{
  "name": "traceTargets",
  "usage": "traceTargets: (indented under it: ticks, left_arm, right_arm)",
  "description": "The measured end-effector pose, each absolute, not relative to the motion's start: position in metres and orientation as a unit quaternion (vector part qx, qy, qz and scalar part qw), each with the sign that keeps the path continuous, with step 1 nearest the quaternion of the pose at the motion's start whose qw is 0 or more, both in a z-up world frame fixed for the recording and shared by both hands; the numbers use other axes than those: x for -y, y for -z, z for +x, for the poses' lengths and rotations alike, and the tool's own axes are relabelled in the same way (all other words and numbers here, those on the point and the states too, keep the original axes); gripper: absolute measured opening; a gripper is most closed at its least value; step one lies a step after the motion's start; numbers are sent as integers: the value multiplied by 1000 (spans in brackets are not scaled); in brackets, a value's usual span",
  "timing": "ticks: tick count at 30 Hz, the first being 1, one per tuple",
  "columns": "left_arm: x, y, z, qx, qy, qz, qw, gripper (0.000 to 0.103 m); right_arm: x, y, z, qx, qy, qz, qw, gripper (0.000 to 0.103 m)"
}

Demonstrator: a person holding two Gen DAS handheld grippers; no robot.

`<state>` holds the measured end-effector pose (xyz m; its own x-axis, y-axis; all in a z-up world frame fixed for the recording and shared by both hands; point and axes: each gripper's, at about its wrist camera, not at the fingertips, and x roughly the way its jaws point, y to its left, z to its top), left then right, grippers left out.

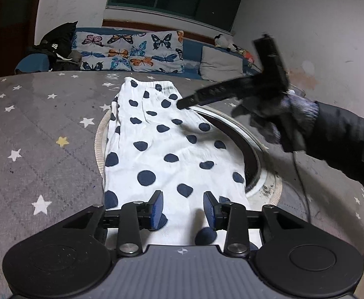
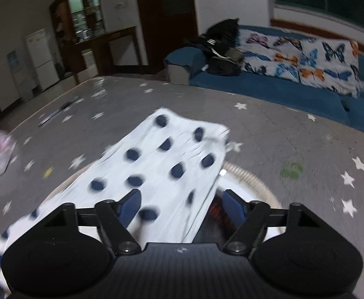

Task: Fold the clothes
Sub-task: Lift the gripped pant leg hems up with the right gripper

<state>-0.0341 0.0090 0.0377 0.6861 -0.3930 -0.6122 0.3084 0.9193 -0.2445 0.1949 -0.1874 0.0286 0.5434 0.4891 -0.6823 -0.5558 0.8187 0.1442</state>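
Soft white polka-dot garment, folded long, lies on star-print quilted worktop. Left tongs released above the hem; right tongs released too.

Star-print tabletop lies open left of the dotted garment (right tongs crowd its right).

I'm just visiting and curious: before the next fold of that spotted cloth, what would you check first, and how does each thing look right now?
1. Polka-dot garment lies flat on the table: ok, only light wrinkles.
2. Left gripper free of cloth: ok, the jaws stand apart over the near hem, nothing pinched.
3. Right gripper free of cloth: ok, the jaws stand wide apart, cloth below them.
4. Elastic waistband straight at the far end: ok.
5. Round inset under the garment's right edge: cannot tell whether it will snag.
6. Right wrist view sharp: not ok, blurred.
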Motion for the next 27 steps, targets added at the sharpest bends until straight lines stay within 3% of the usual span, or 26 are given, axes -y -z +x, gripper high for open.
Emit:
traceTargets:
  ticks: [12,16,20,27]
  left_arm:
    - [-15,-35,-22,-357,188,-67,912,43]
    - [-15,-34,-22,-360,186,-69,912,44]
    - [-13,-35,-23,-361,183,-68,912,45]
    - [-12,-38,-27,-360,175,-65,914,48]
  right_arm:
    - [163,-11,260,-376,-288,-34,880,62]
    - [156,-10,263,-372,-292,-44,880,44]
    - [159,-10,264,-376,-291,-21,879,19]
    - [168,-22,257,-365,-303,6,880,12]
